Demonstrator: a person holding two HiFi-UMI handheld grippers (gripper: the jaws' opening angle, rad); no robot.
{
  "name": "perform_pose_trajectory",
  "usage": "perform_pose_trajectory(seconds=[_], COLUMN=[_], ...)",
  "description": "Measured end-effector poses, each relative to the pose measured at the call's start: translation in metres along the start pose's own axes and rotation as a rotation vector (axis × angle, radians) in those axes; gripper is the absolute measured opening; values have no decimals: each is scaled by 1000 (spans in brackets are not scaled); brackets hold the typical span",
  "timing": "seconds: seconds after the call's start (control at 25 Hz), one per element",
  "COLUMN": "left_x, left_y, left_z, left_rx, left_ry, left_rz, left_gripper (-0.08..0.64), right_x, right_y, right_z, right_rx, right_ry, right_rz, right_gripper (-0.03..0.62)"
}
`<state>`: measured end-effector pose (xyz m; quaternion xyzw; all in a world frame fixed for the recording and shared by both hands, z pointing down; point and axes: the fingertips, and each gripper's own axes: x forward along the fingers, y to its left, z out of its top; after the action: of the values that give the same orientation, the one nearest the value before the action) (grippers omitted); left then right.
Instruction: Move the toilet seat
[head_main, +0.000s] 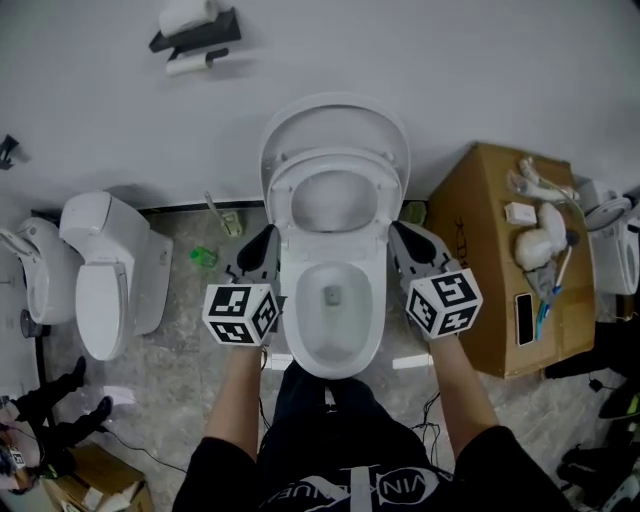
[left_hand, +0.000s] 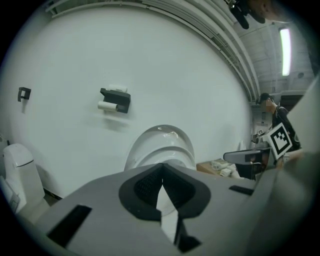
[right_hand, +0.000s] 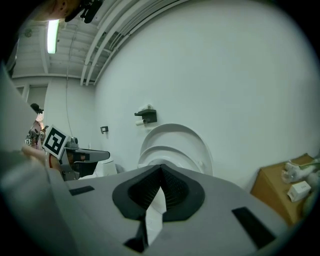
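Observation:
A white toilet (head_main: 334, 300) stands against the wall in front of me. Its lid (head_main: 335, 120) leans back on the wall and the seat ring (head_main: 335, 190) is tipped up in front of it. My left gripper (head_main: 266, 240) hovers beside the bowl's left rim, shut and holding nothing. My right gripper (head_main: 402, 238) hovers by the right rim, also shut and holding nothing. In the left gripper view the fingertips meet (left_hand: 161, 169) below the raised lid (left_hand: 160, 142). In the right gripper view the gripper (right_hand: 161, 170) is shut, with the lid (right_hand: 175, 135) and seat (right_hand: 167, 156) beyond.
A second white toilet (head_main: 105, 275) stands to the left. A cardboard box (head_main: 490, 270) carrying small items sits close on the right, with another fixture (head_main: 615, 240) past it. A toilet paper holder (head_main: 195, 35) hangs on the wall. A green object (head_main: 203, 257) lies on the floor.

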<state>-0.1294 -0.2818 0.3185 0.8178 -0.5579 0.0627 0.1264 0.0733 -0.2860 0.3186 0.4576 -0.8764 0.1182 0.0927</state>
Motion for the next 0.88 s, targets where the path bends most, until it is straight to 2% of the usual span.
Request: perform_pose_trajectory(seconds=[0.16,0.44,0.88], left_x=[-29,-79,-127], left_y=[-8,-18,-40], left_z=[-2,-3,10], left_rx=[-8,48,75], left_ry=[-21,-37,-134], left_rz=[12,44,78], left_gripper=[3,3,3], right_x=[-21,-51,-91], right_y=[13,33,52], right_z=[1,-3,-2], right_rx=[2,3,-31], right_ry=[-25,-38,-81], right_rz=[23,55,81], right_gripper=[9,9,9])
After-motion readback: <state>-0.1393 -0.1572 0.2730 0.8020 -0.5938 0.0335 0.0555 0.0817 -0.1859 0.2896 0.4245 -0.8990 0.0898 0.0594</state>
